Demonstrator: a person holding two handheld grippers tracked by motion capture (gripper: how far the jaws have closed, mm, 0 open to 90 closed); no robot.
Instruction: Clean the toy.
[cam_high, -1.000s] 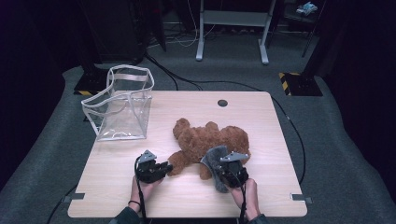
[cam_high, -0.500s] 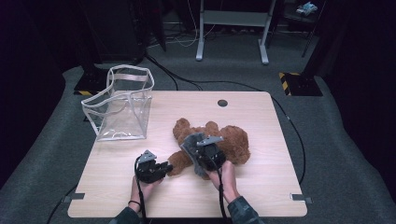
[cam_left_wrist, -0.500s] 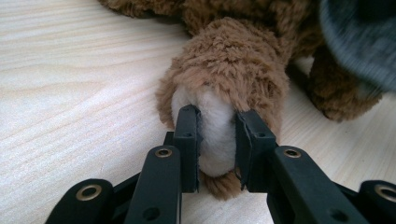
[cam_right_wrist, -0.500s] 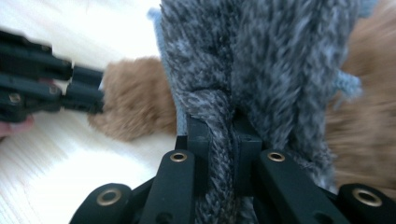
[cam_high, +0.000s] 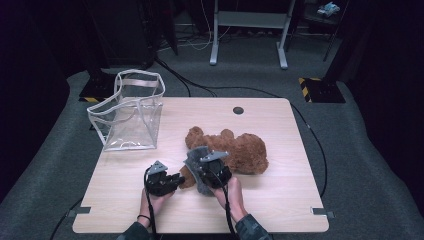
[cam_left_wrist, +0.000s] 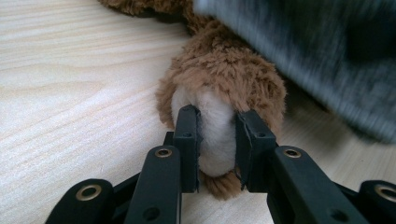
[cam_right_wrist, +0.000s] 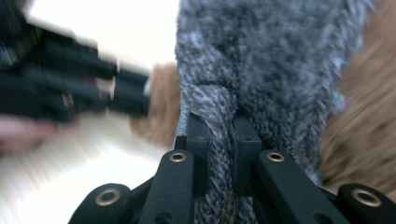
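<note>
Your left gripper (cam_left_wrist: 217, 140) pinches the bear's paw (cam_left_wrist: 215, 135): the two black jaws press on either side of the pale pad, and brown fur bulges out above and below them. In the high view that gripper (cam_high: 172, 179) sits low on the table (cam_high: 280, 200), near the front edge, with your left hand (cam_high: 155, 202) behind it, pointing right toward the bear (cam_high: 240, 152).

Your right gripper (cam_right_wrist: 219, 135) is clamped on a fold of the grey cloth (cam_right_wrist: 280, 60); the jaws stand close together with a bunched ridge of the knit between them, and the rest of the cloth rises in front of the camera. In the high view this gripper (cam_high: 200, 172) is just right of the left one, with your right hand (cam_high: 230, 192) behind it, and the cloth (cam_high: 196, 160) hangs off it against the bear's near end. From the right gripper view the left gripper (cam_right_wrist: 79, 91) appears blurred at the left, close by, with brown fur beside the cloth.

The bear lies on its side at the middle of the table, head end toward the left, its body stretching right of both grippers. A clear bag (cam_high: 131, 112) stands upright at the table's left far corner, well apart from the bear, its mouth open upward. A small dark round hole (cam_high: 238, 110) sits in the tabletop near the far edge.
</note>
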